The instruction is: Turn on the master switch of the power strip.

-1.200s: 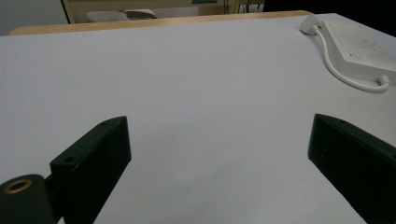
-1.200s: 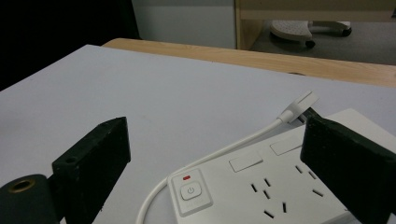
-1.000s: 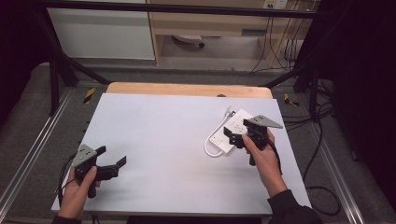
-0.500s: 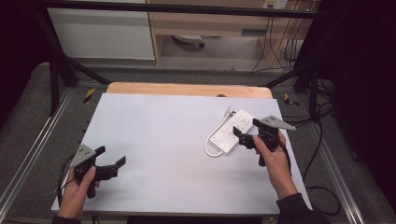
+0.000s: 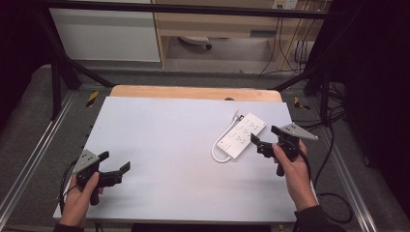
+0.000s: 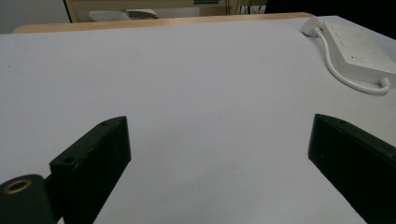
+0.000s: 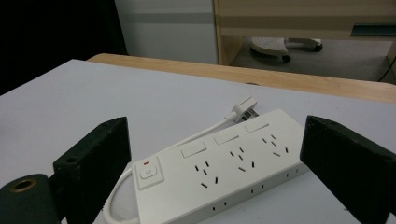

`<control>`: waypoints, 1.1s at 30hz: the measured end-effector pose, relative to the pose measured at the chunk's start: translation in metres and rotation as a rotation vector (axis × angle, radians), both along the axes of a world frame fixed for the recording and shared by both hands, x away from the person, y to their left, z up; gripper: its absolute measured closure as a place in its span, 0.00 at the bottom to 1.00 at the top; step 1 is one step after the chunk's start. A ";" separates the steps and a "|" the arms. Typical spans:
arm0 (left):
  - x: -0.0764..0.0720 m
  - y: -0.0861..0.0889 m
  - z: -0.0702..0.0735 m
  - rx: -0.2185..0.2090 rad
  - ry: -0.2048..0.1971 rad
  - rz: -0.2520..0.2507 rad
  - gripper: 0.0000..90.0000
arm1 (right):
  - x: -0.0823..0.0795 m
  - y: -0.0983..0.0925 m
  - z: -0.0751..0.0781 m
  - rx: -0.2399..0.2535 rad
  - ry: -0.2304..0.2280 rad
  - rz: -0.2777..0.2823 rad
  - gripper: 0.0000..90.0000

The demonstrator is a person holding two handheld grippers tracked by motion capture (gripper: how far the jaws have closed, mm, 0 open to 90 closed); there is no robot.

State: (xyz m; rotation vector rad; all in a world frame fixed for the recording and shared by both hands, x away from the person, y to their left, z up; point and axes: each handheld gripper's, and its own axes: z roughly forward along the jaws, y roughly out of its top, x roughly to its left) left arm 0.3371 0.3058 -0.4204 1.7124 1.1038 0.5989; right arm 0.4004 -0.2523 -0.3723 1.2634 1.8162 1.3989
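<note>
A white power strip (image 5: pixel 241 136) lies at an angle on the right part of the white table top (image 5: pixel 169 140), its short cable (image 5: pixel 218 155) looped at the near end and its plug (image 5: pixel 238 115) at the far end. My right gripper (image 5: pixel 258 144) is open just right of the strip and points at it without touching. In the right gripper view the strip (image 7: pixel 224 163) lies close in front of the wide-apart jaws of the right gripper (image 7: pixel 215 128), switch with red mark toward me. My left gripper (image 5: pixel 115 162) rests open and empty at the near left. The left gripper (image 6: pixel 219 154) faces bare table, the strip (image 6: pixel 357 46) far off.
A wooden table edge (image 5: pixel 193 92) runs along the back of the white top. Metal frame rails (image 5: pixel 29 164) flank both sides. Cables (image 5: pixel 329 145) hang off the right side. A cabinet (image 5: pixel 106 34) and shelving stand on the floor behind.
My right hand and gripper have drawn back to the right, off the power strip, which stays where it lay. The left gripper has not moved.
</note>
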 end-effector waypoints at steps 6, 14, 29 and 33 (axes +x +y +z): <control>0.000 0.000 0.000 0.000 0.001 -0.001 0.06 | -0.006 -0.011 -0.003 0.003 -0.001 -0.014 0.09; 0.000 0.000 0.000 0.001 0.000 0.000 0.06 | -0.014 -0.022 -0.008 0.000 0.002 -0.032 0.09; 0.000 0.000 0.000 0.001 0.000 0.001 0.06 | -0.026 -0.041 -0.020 0.006 0.015 -0.066 0.08; 0.000 0.000 0.000 0.002 0.000 0.001 0.06 | -0.030 -0.045 -0.023 0.008 0.017 -0.072 0.08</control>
